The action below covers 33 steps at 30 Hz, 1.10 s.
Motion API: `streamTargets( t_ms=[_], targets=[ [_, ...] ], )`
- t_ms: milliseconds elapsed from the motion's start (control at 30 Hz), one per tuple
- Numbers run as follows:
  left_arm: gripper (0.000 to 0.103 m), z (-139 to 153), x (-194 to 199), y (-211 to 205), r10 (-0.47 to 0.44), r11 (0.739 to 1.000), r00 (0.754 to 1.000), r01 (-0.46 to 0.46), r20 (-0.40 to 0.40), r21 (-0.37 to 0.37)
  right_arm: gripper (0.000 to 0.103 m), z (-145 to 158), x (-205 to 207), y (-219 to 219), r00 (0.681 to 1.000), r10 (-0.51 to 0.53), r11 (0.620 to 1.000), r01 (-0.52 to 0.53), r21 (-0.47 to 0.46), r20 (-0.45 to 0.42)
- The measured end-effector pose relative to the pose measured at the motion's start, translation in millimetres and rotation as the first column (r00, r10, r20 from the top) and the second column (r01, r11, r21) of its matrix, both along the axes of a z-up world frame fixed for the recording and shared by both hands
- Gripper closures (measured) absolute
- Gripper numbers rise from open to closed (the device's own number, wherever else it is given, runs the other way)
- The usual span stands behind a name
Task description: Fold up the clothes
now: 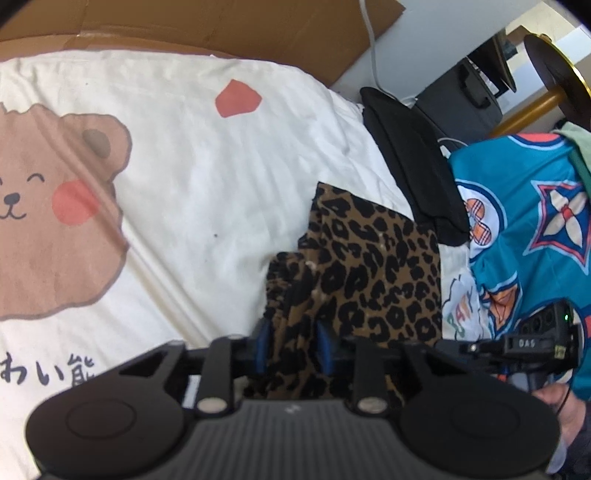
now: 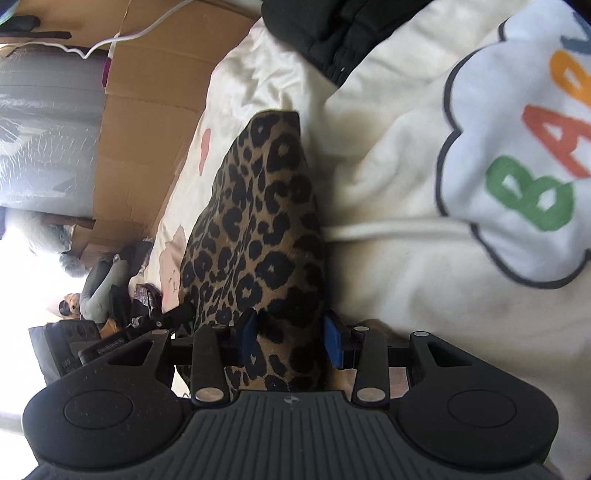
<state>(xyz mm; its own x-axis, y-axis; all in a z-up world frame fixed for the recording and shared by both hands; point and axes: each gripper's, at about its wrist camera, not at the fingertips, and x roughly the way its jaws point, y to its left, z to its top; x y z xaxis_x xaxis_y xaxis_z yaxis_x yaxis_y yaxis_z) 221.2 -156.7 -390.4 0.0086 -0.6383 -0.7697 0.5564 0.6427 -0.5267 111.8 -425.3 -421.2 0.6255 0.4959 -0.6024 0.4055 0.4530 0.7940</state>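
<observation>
- The left gripper (image 1: 291, 345) sits at 6 o'clock in the left wrist view, its blue fingers (image 1: 261, 345) closed onto a bunched fold of the leopard-print garment (image 1: 373, 266), which fills the gap between them
- From the grip the leopard-print garment spreads up toward 1 o'clock, lying on the white bear-print sheet (image 1: 192, 192); its far corner ends near the middle of the view
- The printed bear face (image 1: 55, 210) is at 9 o'clock on the sheet, with a red patch (image 1: 238, 98) at 11 o'clock
- A black garment (image 1: 413, 162) lies at 2 o'clock, touching the upper right edge of the leopard cloth
- A teal patterned garment (image 1: 517, 206) fills 3 o'clock, just beside the black one
- Brown cardboard (image 1: 221, 26) runs along 12 o'clock behind the sheet, and a white cable (image 1: 373, 55) crosses it
- The right gripper (image 2: 291, 341) is seen at 4 o'clock in the left wrist view as a dark device with a hand (image 1: 565, 406) behind it
- In the right wrist view the right gripper is at 6 o'clock, its blue fingers (image 2: 334, 343) clamped on another part of the same leopard cloth, which runs up to a point near 12 o'clock
- A white cloud patch with coloured letters (image 2: 517, 177) is at 3 o'clock on the sheet
</observation>
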Motion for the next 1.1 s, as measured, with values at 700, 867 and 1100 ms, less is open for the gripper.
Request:
streamTargets(
  t_ms=[700,867,1100],
  targets=[
    [0.067,-7.5,11.4,-18.3,-0.054,0.998,0.997,0.053,-0.048,-0.034,0.087,12.3,0.5,16.8,0.999,0.01,0.999,-0.008,-0.054,0.031],
    [0.048,-14.1,13.5,-28.8,-0.088,0.996,0.995,0.087,-0.056,-0.014,0.079,4.2,0.1,16.4,1.0,0.004,0.999,-0.004,-0.042,0.008],
    [0.055,-20.7,18.0,-38.5,-0.105,0.994,0.99,0.105,-0.099,-0.007,0.078,-6.6,2.2,21.6,0.999,-0.028,1.0,0.028,-0.002,-0.017]
  ],
)
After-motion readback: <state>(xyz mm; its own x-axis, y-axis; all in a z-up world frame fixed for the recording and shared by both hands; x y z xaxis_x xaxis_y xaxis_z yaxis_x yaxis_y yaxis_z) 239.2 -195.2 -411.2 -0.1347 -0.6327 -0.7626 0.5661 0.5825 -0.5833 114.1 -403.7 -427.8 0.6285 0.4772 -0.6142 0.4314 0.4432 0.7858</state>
